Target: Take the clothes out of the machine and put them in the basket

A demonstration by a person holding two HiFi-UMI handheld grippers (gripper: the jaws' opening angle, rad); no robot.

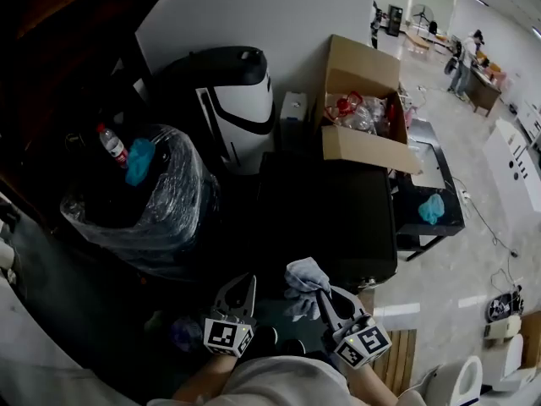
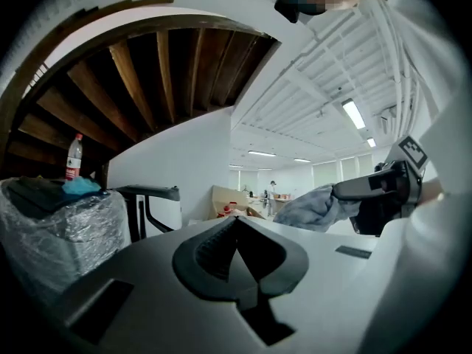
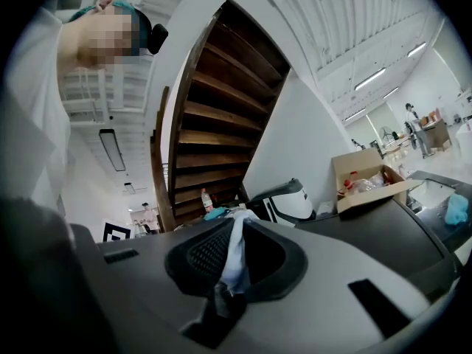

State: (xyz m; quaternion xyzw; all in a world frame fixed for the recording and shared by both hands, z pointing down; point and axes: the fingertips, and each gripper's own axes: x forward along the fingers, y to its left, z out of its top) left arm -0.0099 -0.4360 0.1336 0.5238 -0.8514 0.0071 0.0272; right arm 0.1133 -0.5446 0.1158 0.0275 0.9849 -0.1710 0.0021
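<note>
Between the right gripper's (image 1: 325, 298) ribbed fingers (image 3: 200, 255), a crumpled pale-grey cloth (image 1: 303, 279)

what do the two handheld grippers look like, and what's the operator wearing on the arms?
The left gripper and right gripper match: grey moulded bodies with dark, ribbed jaws that taper to a point. Each carries a white marker cube printed with black squares. No cables show. The person wears a white top.
</note>
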